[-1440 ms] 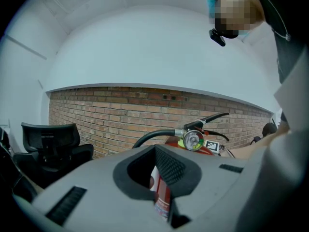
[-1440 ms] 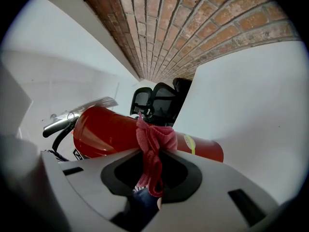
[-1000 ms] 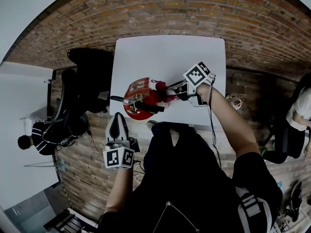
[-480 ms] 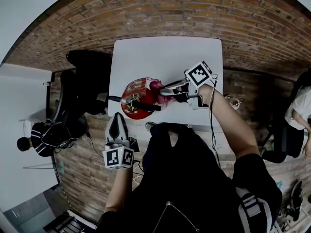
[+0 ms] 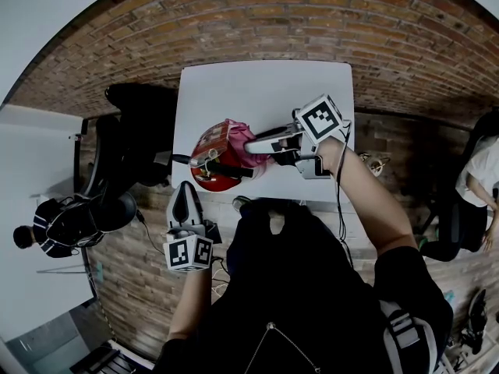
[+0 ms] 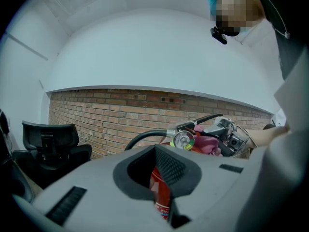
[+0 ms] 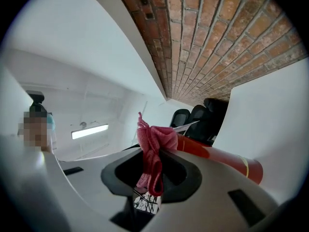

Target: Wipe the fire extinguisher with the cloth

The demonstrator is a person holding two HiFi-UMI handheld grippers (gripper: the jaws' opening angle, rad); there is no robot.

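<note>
Fire extinguisher (image 5: pixel 212 171) – red, upright on white table (image 5: pixel 265 92), near table's lower-left edge, left of frame centre in head view. Black hose and gauge at top.

Right gripper (image 5: pixel 257 145) reaches in from right of frame, jaws clamped on pink cloth (image 5: pixel 242 137). Cloth pressed against extinguisher's upper right side, by valve head. In right gripper view, cloth bunched between jaws, red cylinder just beyond.

Left gripper (image 5: pixel 185 201) – lower left of extinguisher, off table edge, jaws together, nothing held.

Likely an office, swivel chairs (image 6: pixel 48 144), brickwork (image 5: pixel 312 22)
</note>
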